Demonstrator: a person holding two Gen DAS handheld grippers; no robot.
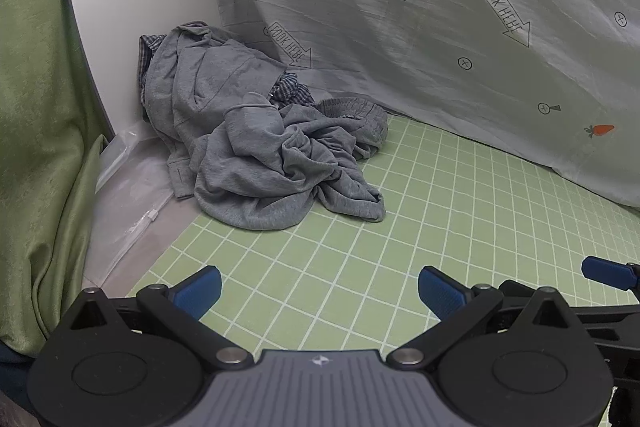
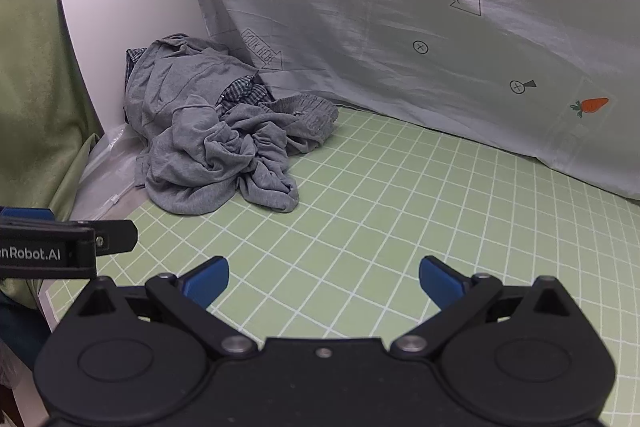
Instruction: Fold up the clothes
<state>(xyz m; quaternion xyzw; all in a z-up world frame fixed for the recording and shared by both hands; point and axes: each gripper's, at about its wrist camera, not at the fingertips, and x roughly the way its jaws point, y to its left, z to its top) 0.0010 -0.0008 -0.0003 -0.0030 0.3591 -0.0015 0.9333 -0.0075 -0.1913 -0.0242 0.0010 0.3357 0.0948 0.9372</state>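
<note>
A crumpled pile of grey clothes (image 1: 256,147) lies in the far left corner of the green grid mat (image 1: 400,247); it also shows in the right wrist view (image 2: 212,151). A checked garment (image 1: 290,91) pokes out of the pile. My left gripper (image 1: 320,293) is open and empty, well short of the pile. My right gripper (image 2: 324,283) is open and empty, also well short of it. The right gripper's blue fingertip (image 1: 608,273) shows at the left view's right edge. The left gripper's body (image 2: 64,247) shows at the right view's left edge.
A pale sheet printed with carrots and arrows (image 1: 440,27) hangs along the back of the mat. A white panel (image 1: 140,7) and a green curtain (image 1: 40,107) stand at the left. A clear plastic zip bag (image 1: 132,195) lies beside the pile.
</note>
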